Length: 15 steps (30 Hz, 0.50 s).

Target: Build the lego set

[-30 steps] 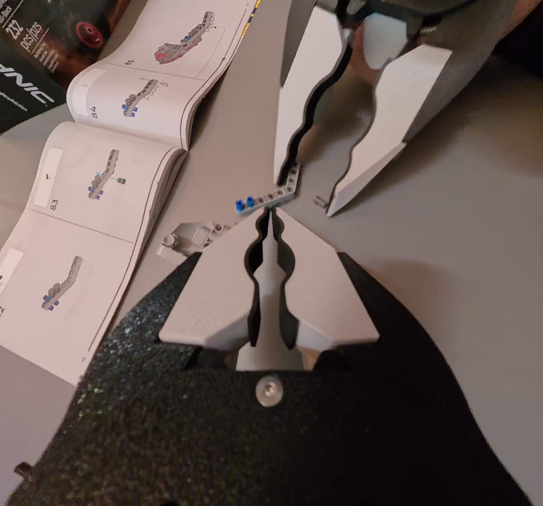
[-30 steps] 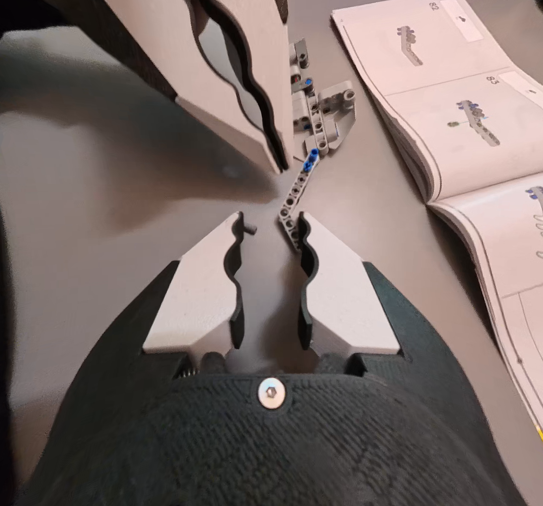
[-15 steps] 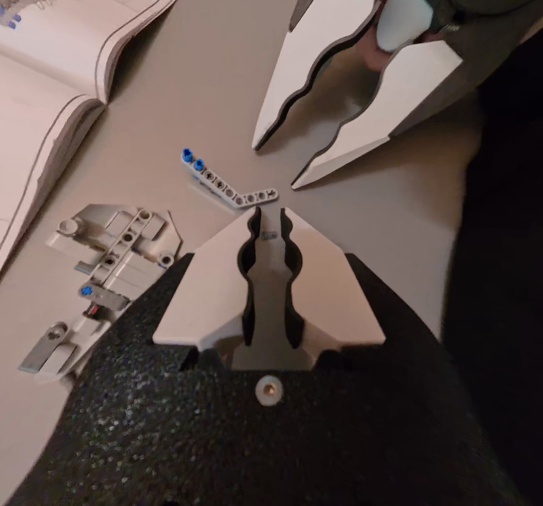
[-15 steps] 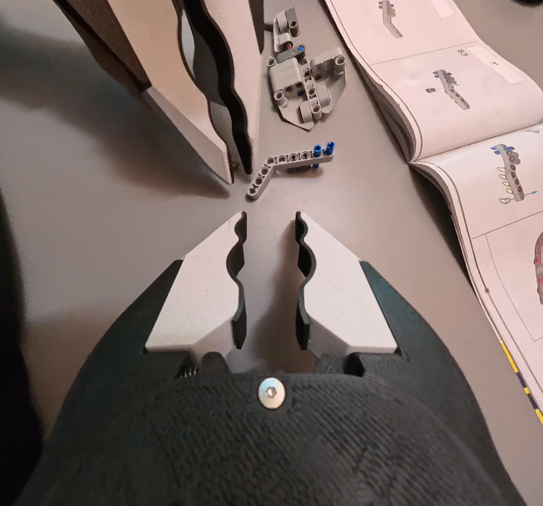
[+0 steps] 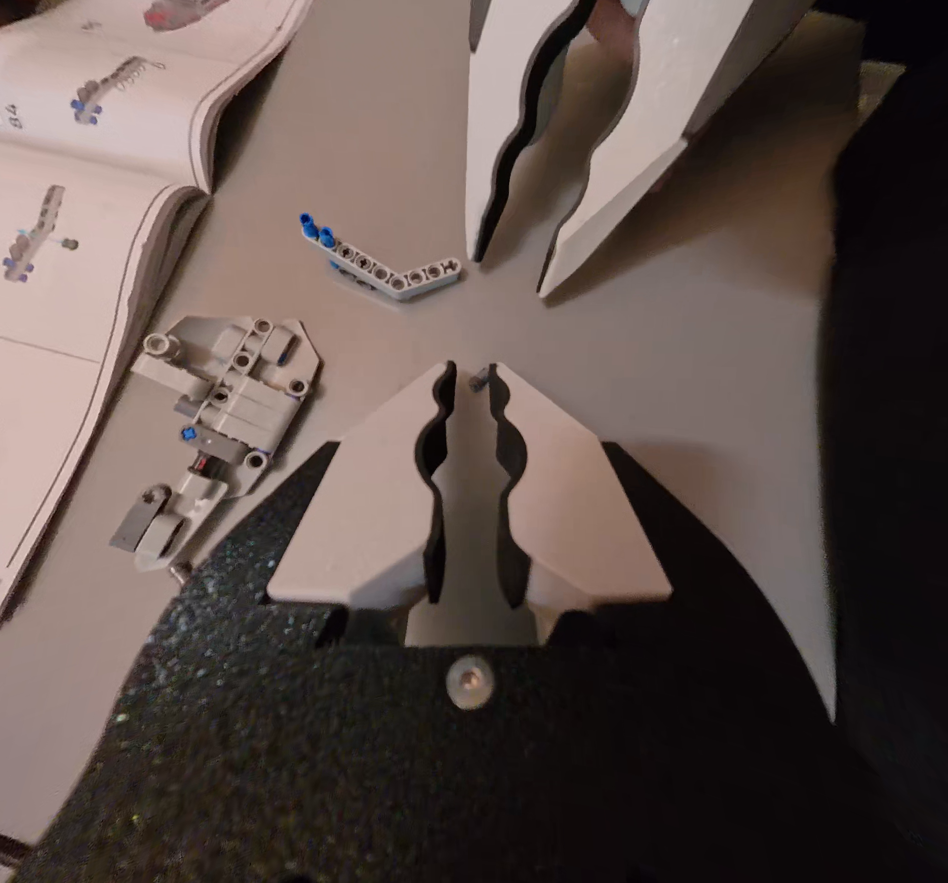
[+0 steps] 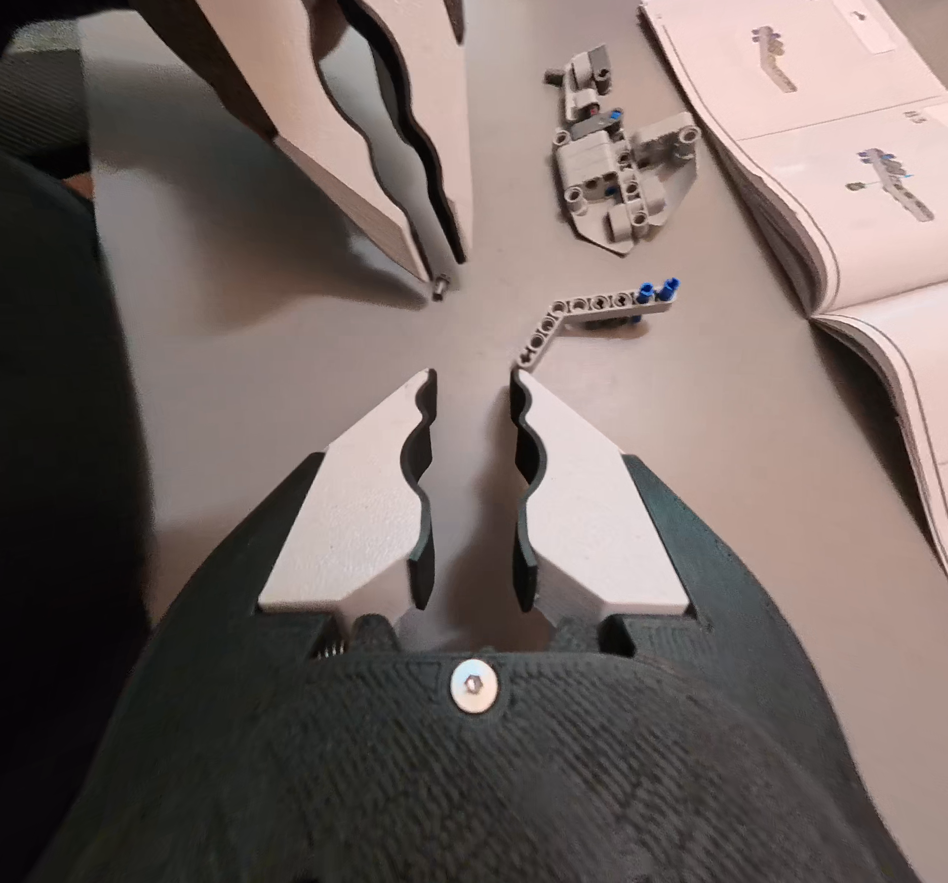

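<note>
On grey table [image 5: 641, 345]: bent beam [image 5: 382, 268] between left gripper [image 5: 471, 370], right gripper [image 6: 473, 378]; both parted, empty.

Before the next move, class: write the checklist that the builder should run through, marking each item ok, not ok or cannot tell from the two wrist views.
1. Bent grey beam lies on the table, gripped by neither gripper: ok.
2. Two blue pins sit in one end of the beam: ok.
3. Right gripper is open and empty: ok.
4. Small dark pin at the left gripper's tips is firmly held: cannot tell.
5. Grey sub-assembly lies clear of both grippers: ok.
6. Instruction booklet lies open beside the parts: ok.
</note>
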Tool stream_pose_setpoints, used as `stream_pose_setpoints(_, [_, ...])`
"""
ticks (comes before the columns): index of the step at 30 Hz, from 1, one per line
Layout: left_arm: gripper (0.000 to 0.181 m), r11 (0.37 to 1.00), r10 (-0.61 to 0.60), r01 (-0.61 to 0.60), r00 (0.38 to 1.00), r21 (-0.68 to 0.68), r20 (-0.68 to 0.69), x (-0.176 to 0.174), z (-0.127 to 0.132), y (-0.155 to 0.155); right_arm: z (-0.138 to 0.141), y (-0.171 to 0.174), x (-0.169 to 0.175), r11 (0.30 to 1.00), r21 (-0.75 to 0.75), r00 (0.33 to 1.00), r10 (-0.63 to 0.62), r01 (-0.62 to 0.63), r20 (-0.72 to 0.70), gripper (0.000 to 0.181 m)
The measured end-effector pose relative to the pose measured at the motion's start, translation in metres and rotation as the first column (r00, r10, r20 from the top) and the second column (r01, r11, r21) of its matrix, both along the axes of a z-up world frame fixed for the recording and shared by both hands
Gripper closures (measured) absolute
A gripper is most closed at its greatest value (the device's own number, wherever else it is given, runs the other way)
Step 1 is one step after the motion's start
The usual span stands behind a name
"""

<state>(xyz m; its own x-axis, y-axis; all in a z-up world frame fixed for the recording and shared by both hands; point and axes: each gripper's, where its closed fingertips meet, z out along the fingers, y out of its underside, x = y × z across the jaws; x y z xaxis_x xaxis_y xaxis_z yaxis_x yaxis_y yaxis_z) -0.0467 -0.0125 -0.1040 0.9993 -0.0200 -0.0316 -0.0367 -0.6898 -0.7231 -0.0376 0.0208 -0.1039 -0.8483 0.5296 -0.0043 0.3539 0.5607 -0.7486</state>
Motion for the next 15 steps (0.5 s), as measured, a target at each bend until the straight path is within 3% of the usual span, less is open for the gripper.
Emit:
stream_pose_setpoints(3, [0.177, 0.996, -0.071, 0.072, 0.997, -0.052, 0.011, 0.004, -0.008, -0.003, 0.004, -0.007, 0.004, 1.0, -0.021, 1.0, 0.023, -0.023, 0.012, 0.16])
stream_pose_setpoints(9, [0.179, 0.996, -0.075, 0.076, 0.997, -0.037, 0.009, 0.001, -0.006, 0.001, 0.008, -0.018, 0.002, 0.998, -0.061, 1.0, 0.006, -0.006, 0.007, 0.165])
stream_pose_setpoints(13, [0.179, 0.998, -0.051, 0.048, 0.994, 0.035, 0.096, 0.008, 0.011, 0.013, 0.018, -0.019, -0.008, 0.999, -0.039, 0.989, 0.021, -0.027, -0.144, 0.164])
stream_pose_setpoints(15, [0.179, 0.999, -0.008, 0.002, 0.987, 0.042, 0.158, 0.005, 0.015, 0.015, 0.021, -0.021, -0.007, 0.997, -0.023, 0.975, 0.067, -0.073, -0.212, 0.172])
